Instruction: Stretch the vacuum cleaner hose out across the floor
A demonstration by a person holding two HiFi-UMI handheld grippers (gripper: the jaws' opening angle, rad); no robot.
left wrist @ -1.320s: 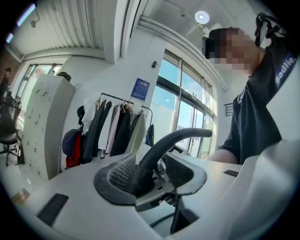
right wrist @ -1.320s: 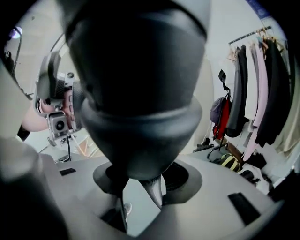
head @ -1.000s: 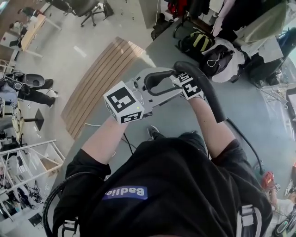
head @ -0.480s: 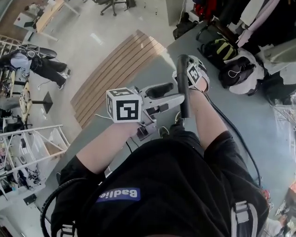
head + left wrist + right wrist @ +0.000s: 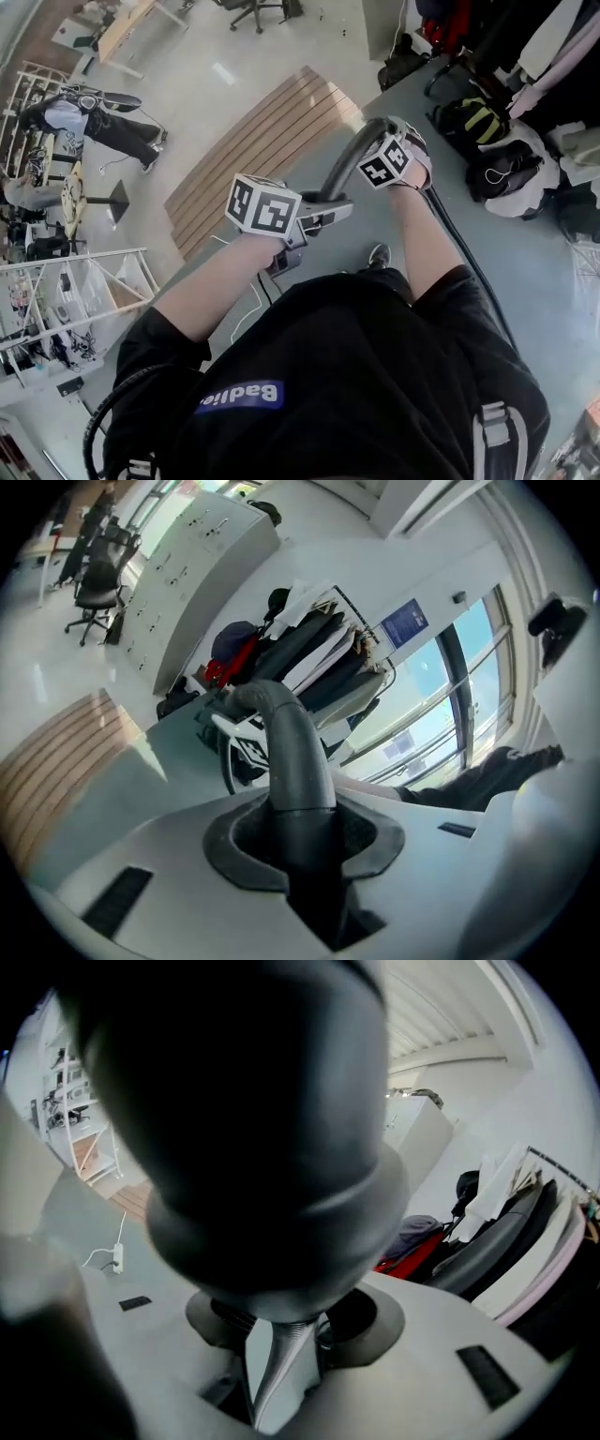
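The vacuum cleaner hose (image 5: 349, 155) is held in the air before the person's chest, its grey curved end arcing from near left to far right, its thin black length trailing down to the near right. The left gripper (image 5: 302, 832), whose jaws have just been closing, pinches the curved end; the right gripper (image 5: 281, 1335) clamps the ribbed part. Below lie the grey floor (image 5: 525, 253) and a wooden slatted panel (image 5: 253, 155). At the far right lie closed backpacks (image 5: 473, 120), contents unseen.
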